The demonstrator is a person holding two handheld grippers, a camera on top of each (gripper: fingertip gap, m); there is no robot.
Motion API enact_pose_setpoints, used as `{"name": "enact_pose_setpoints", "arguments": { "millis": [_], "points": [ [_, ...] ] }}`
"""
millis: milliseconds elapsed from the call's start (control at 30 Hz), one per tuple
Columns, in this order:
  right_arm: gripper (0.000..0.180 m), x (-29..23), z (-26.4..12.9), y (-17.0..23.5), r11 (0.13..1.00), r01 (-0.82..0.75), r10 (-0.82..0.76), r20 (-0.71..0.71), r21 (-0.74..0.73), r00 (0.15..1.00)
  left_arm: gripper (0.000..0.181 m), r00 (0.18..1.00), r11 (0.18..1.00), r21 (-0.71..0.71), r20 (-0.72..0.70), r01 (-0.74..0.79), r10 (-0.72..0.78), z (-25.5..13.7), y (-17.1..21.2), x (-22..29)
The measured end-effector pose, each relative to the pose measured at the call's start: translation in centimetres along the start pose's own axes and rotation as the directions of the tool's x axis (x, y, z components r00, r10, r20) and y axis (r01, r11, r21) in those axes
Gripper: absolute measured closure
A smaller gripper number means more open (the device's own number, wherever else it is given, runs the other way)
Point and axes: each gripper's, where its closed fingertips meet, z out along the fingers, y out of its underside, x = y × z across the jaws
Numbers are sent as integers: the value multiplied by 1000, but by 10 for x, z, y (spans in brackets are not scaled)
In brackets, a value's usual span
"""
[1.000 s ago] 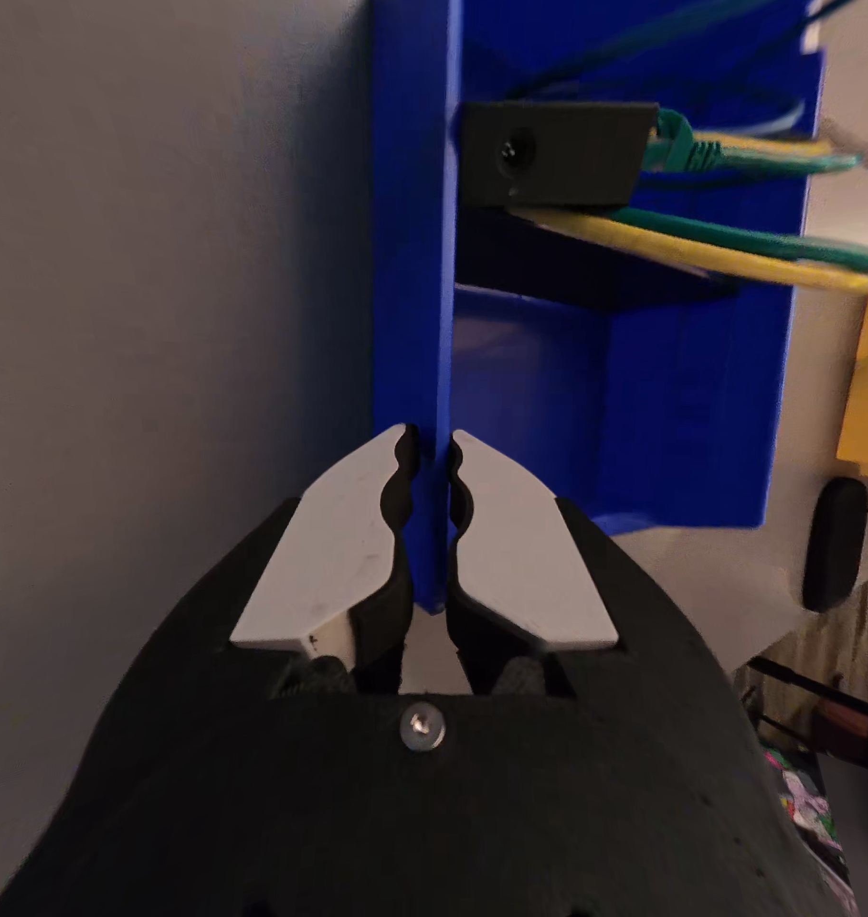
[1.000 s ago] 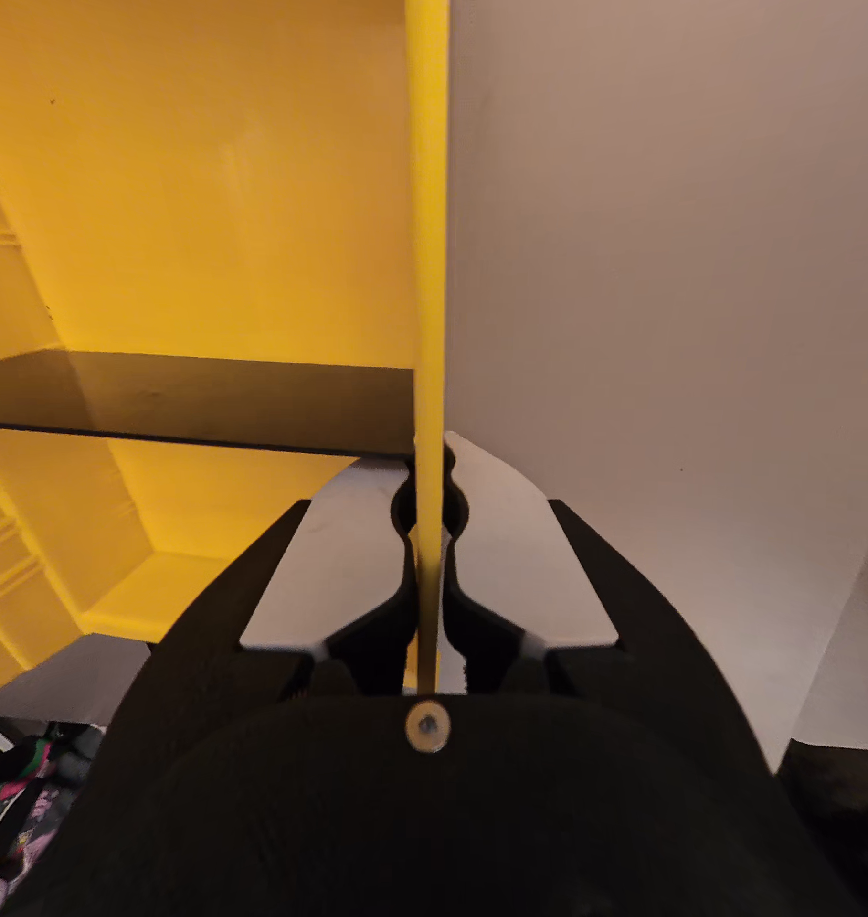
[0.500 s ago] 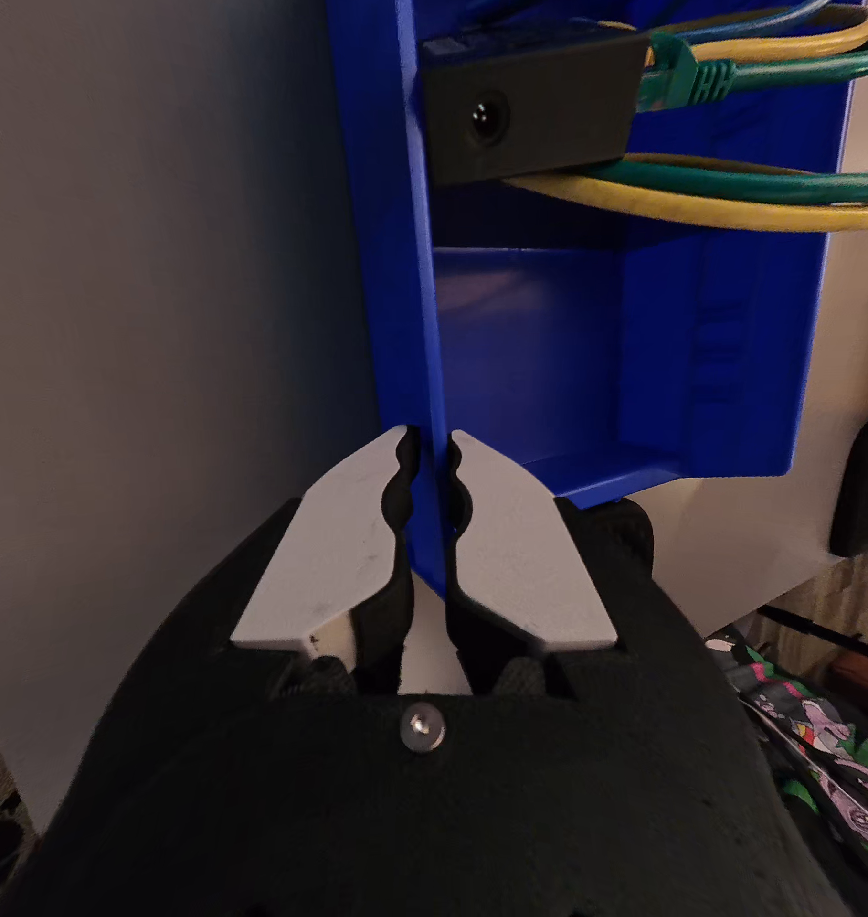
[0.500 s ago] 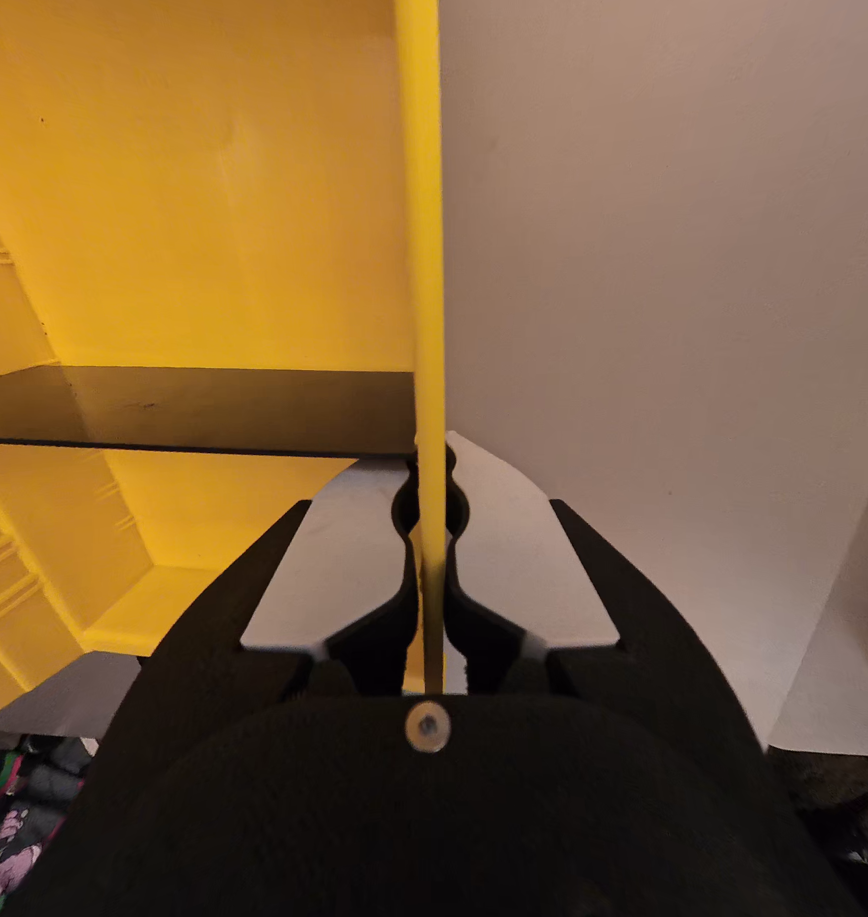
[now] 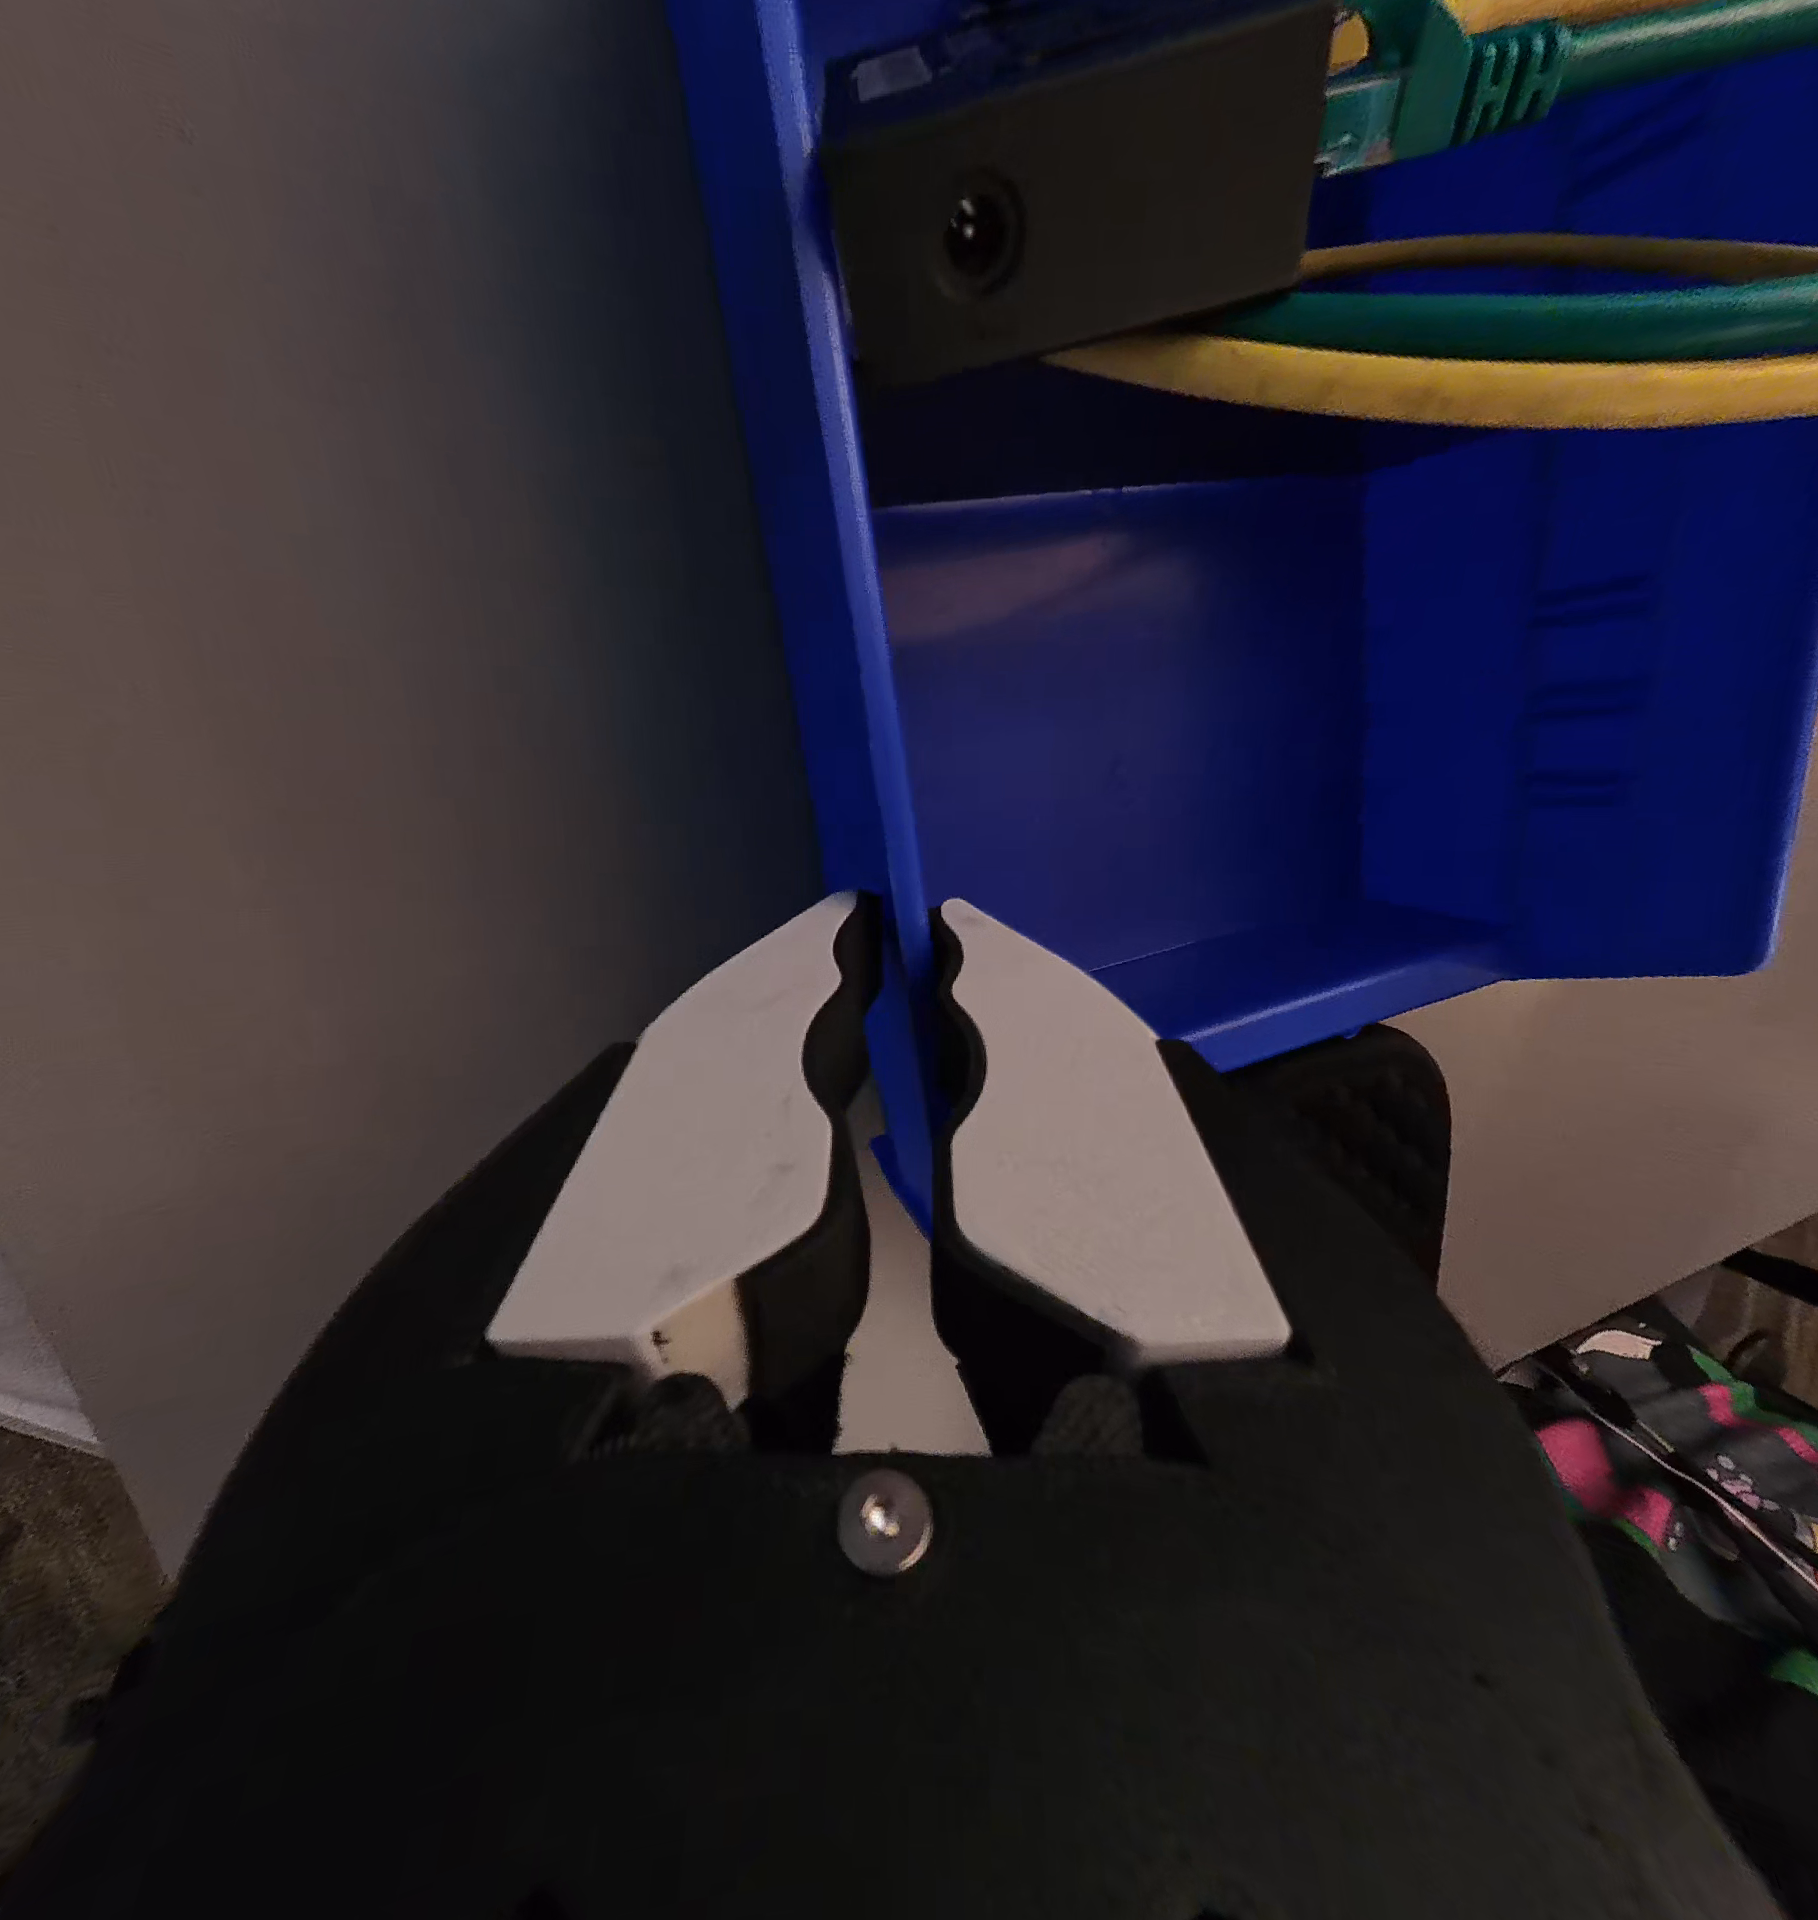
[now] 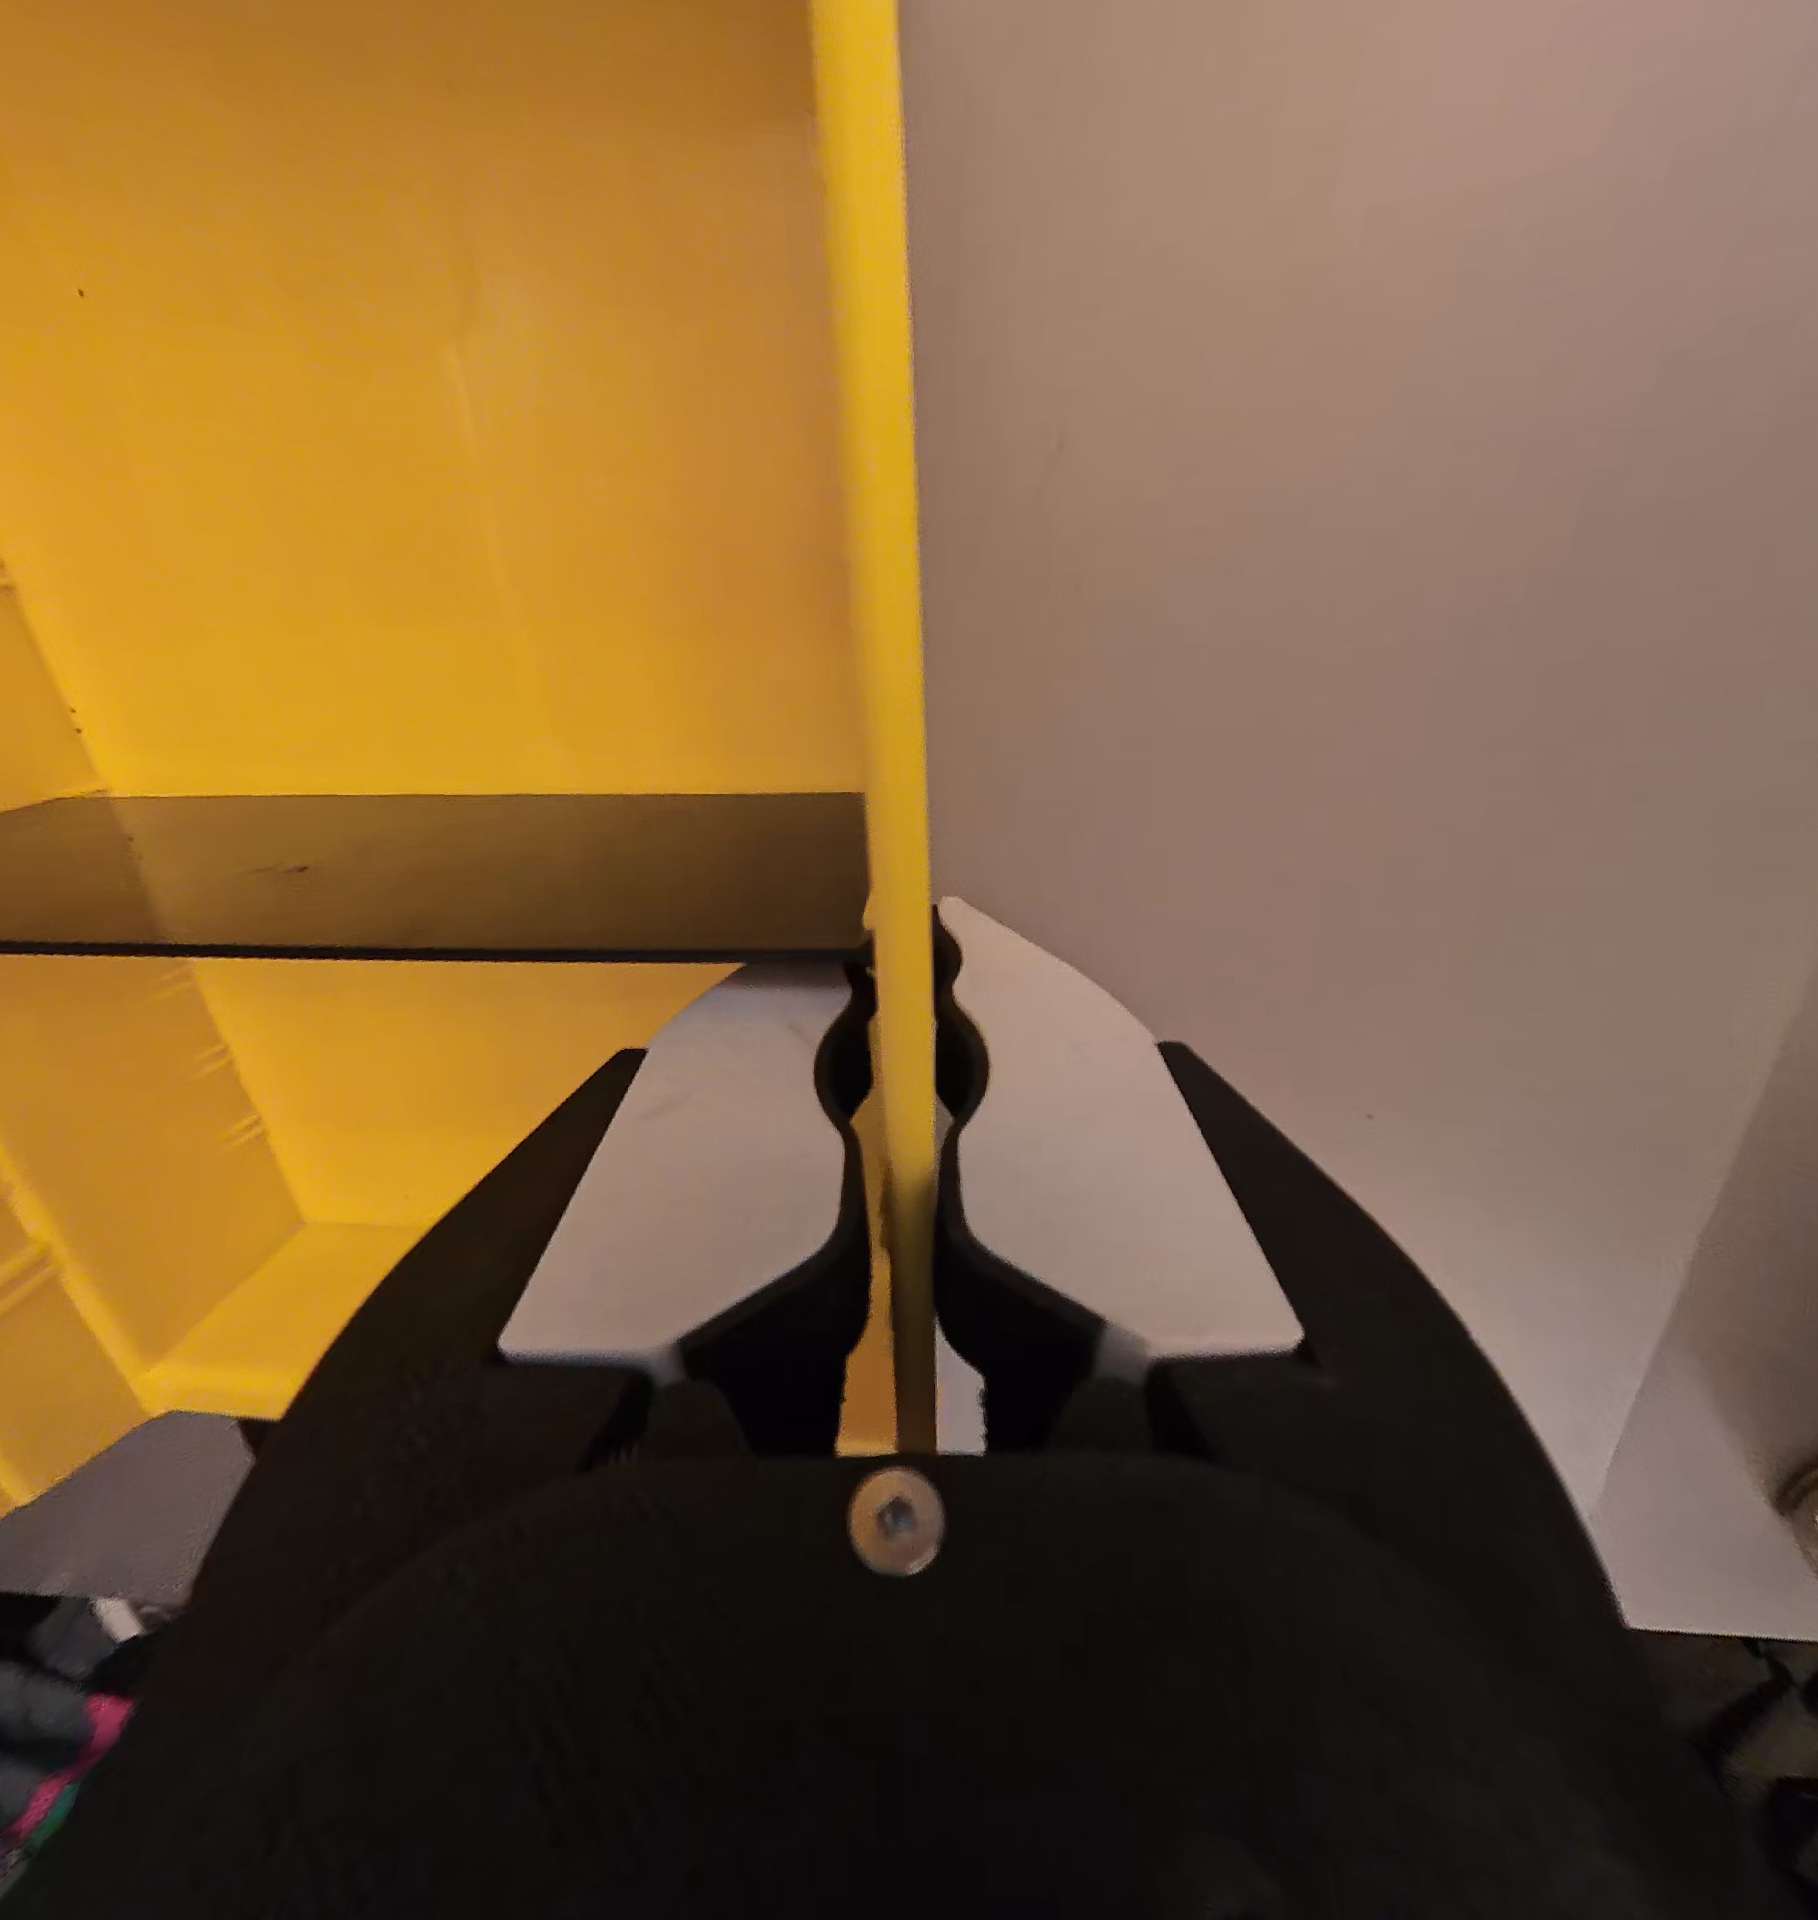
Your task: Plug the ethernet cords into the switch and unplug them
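Inside blue bin (image 5: 1404, 727): black switch (image 5: 1071, 197), green cord (image 5: 1507, 83) plugged.

Black switch (image 5: 1071, 177) inside blue bin (image 5: 1144, 748), green cord (image 5: 1487, 83) plugged in, yellow cord (image 5: 1456, 384) looping beneath.

Both views are dim and warm-lit. The wall (image 5: 313, 623) grades from pale to deep shadow beside the blue bin (image 5: 1456, 727). The yellow bin (image 6: 365, 416) glows evenly. Wide-angle distortion bows straight edges (strongest at the corners), with soft blur low down.
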Motion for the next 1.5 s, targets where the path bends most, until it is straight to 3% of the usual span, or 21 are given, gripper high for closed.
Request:
{"name": "enact_pose_setpoints", "arguments": {
  "millis": [300,467,533,600,667,700,733,800,867,967,1067,1167,1267,1500],
  "points": [
    [152,8,-4,-16,984,174,-163,-214,34,963,172,992,993,30,-37,118,-117,-10,1,3],
    [147,4,-26,-32,962,210,-156,-279,174,948,174,994,971,237,109,-1,-25,-55,-18,0],
    [135,-2,-47,-40,932,254,-166,-317,257,934,152,971,916,367,222,-163,84,-77,-41,5],
    [130,-17,-74,-48,880,310,-190,-331,359,924,129,911,806,467,357,-363,204,-91,-68,18],
    [125,-42,-106,-56,799,341,-205,-308,496,929,73,815,696,481,512,-534,272,-89,-88,29],
    [123,-60,-123,-59,744,338,-218,-269,576,938,65,755,645,459,584,-610,299,-82,-97,32],
    [123,-79,-140,-61,682,322,-237,-218,657,947,75,717,624,427,613,-654,332,-71,-102,35],
    [124,-117,-174,-62,551,253,-284,-107,795,953,79,740,658,394,543,-642,397,-44,-105,42],
    [125,-154,-201,-57,445,171,-362,2,879,932,88,737,629,405,498,-664,457,-30,-109,51],
    [128,-206,-229,-49,358,62,-513,141,932,846,103,691,558,415,517,-719,506,-28,-109,58],
    [129,-242,-237,-45,355,44,-603,192,934,774,105,682,572,387,530,-724,505,-33,-104,57],
    [130,-266,-236,-44,319,111,-654,133,941,745,103,680,555,397,492,-731,544,-37,-99,67],
    [130,-281,-227,-42,319,182,-693,99,930,714,99,663,591,314,463,-743,588,-18,-95,64],
    [130,-288,-207,-43,364,201,-717,136,909,684,125,640,644,185,482,-742,598,28,-116,45]
  ]
}}
